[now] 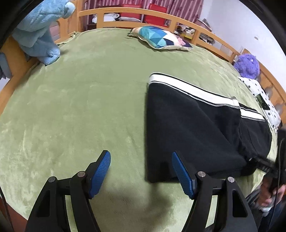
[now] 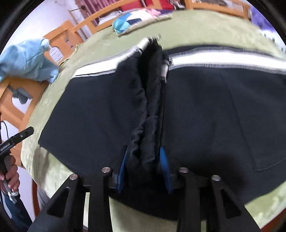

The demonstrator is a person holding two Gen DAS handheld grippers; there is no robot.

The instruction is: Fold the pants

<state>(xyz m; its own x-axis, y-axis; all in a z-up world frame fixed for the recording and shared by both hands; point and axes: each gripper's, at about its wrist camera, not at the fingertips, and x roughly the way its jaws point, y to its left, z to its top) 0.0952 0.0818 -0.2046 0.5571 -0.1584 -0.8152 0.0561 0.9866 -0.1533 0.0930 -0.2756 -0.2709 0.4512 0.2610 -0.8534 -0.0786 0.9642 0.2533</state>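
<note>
Black pants (image 1: pixel 193 128) with a white side stripe lie folded on the green bedspread (image 1: pixel 80 107), right of centre in the left wrist view. My left gripper (image 1: pixel 141 171) is open and empty, low over the bedspread beside the pants' near left corner. In the right wrist view my right gripper (image 2: pixel 144 158) is shut on a bunched fold of the pants (image 2: pixel 100 110), and its blue pads (image 2: pixel 163 158) press the cloth from both sides. The right gripper also shows at the right edge of the left wrist view (image 1: pixel 268 166).
A blue plush toy (image 1: pixel 41 32) hangs on the wooden bed rail (image 1: pixel 125 12) at far left. A patterned cushion (image 1: pixel 160 37) lies at the far side. A purple plush toy (image 1: pixel 247 64) and a dotted cloth (image 1: pixel 257 89) lie at the right.
</note>
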